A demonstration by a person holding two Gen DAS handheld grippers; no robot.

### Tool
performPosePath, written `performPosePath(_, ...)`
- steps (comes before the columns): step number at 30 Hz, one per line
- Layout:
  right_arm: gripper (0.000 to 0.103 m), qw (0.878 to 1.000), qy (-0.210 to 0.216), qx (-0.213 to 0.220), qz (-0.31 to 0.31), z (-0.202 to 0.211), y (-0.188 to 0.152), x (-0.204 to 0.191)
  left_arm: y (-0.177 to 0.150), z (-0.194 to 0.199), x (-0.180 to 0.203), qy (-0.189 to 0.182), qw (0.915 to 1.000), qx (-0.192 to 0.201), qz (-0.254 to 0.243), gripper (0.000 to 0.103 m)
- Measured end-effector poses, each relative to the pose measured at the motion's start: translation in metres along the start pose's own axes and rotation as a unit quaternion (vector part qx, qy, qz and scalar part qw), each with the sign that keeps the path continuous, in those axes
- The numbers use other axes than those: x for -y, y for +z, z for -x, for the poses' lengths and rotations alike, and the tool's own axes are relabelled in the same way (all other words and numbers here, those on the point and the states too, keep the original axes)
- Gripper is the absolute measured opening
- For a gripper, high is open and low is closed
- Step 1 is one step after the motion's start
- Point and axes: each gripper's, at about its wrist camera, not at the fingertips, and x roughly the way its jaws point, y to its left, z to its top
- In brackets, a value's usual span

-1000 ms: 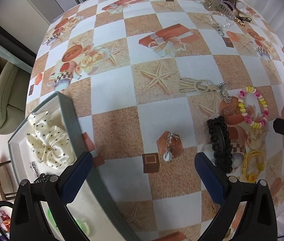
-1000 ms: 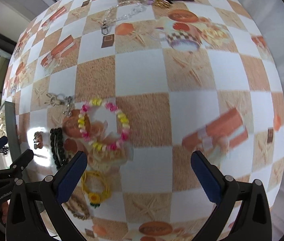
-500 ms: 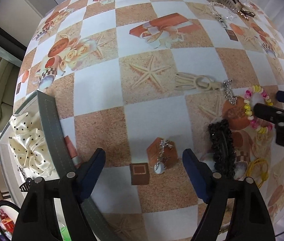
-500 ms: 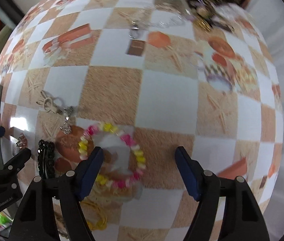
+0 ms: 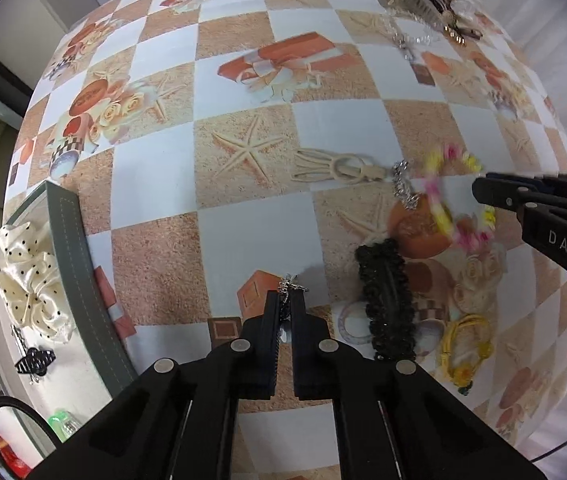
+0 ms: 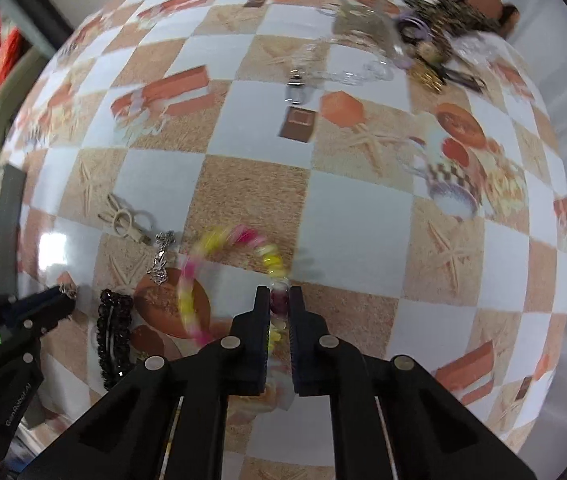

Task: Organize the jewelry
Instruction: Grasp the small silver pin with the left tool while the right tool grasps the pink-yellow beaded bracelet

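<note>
My left gripper (image 5: 286, 300) is shut on a small silver chain charm (image 5: 292, 285) on the checkered tablecloth; it also shows at the left of the right wrist view (image 6: 61, 294). My right gripper (image 6: 279, 296) is shut on the pink-and-yellow bead bracelet (image 6: 219, 240), which is blurred. In the left wrist view the right gripper (image 5: 483, 188) sits at that bracelet (image 5: 441, 212). A grey jewelry box (image 5: 69, 248) at the left holds a cream dotted scrunchie (image 5: 29, 280) and a black clip (image 5: 35, 362).
A black beaded hair clip (image 5: 385, 300), a yellow bracelet (image 5: 465, 346), a cream keyring (image 5: 339, 168) and a silver chain (image 5: 403, 188) lie between the grippers. A heap of hair claws and chains (image 6: 423, 36) sits at the far right edge.
Both grippers have closed from wide open. The left one dropped onto the silver charm and shut on it; the right one moved to the bead bracelet and shut on it.
</note>
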Motion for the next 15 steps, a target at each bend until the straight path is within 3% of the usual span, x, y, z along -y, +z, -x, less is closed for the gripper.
performPosePath(6, 0.009, 0.997, 0.052, 0.011, -0.053, 0.026, -0.012, 0.039, -0.001, 0.028, 0.000, -0.013, 0.9995, 0.024, 0.019, 0.009)
performPosePath(15, 0.009, 0.990, 0.097, 0.021, -0.096, 0.049, -0.048, 0.057, -0.017, 0.069, -0.011, -0.012, 0.9981, 0.051, 0.033, 0.009)
